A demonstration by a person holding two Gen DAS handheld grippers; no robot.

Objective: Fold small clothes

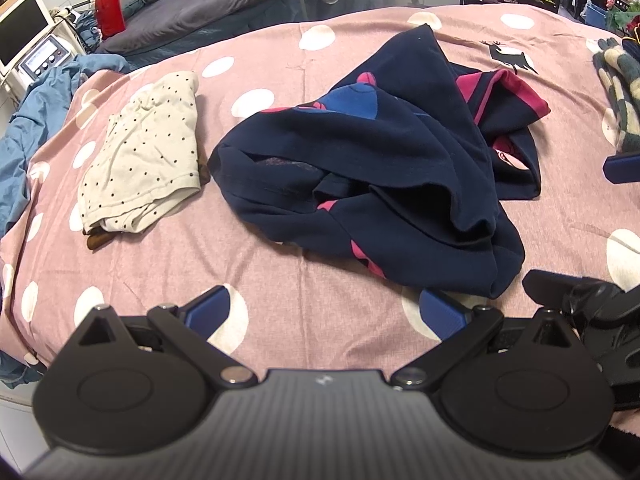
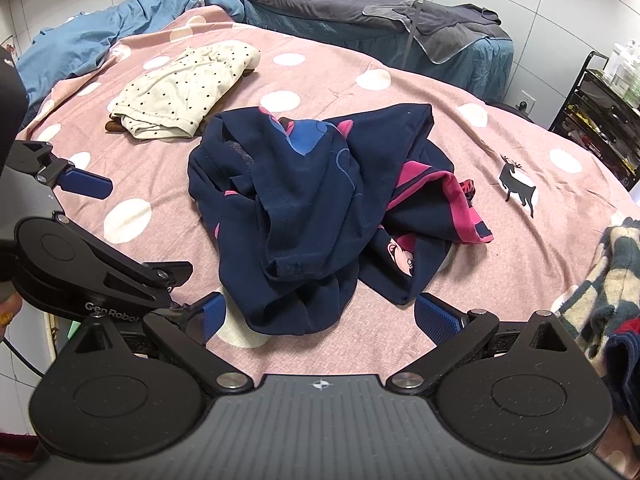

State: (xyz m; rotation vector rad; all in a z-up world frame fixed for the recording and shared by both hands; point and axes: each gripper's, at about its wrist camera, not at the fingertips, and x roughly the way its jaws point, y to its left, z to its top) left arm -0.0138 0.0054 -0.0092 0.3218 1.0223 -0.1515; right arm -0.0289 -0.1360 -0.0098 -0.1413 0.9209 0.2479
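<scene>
A crumpled navy garment (image 1: 384, 176) with pink and blue print lies in the middle of the pink dotted bedspread (image 1: 280, 280); it also shows in the right wrist view (image 2: 312, 216). A folded cream dotted garment (image 1: 148, 152) lies to its left on something brown, and shows in the right wrist view (image 2: 188, 88). My left gripper (image 1: 326, 314) is open and empty, just in front of the navy garment's near edge. My right gripper (image 2: 326, 316) is open and empty, its jaws either side of the garment's near hem.
A checked green and cream cloth (image 1: 620, 92) lies at the right edge, also in the right wrist view (image 2: 604, 280). A blue sheet (image 2: 100, 32) is bunched at the left. A second bed (image 2: 360, 12), a monitor (image 1: 20, 32) and black shelves (image 2: 600, 120) stand beyond.
</scene>
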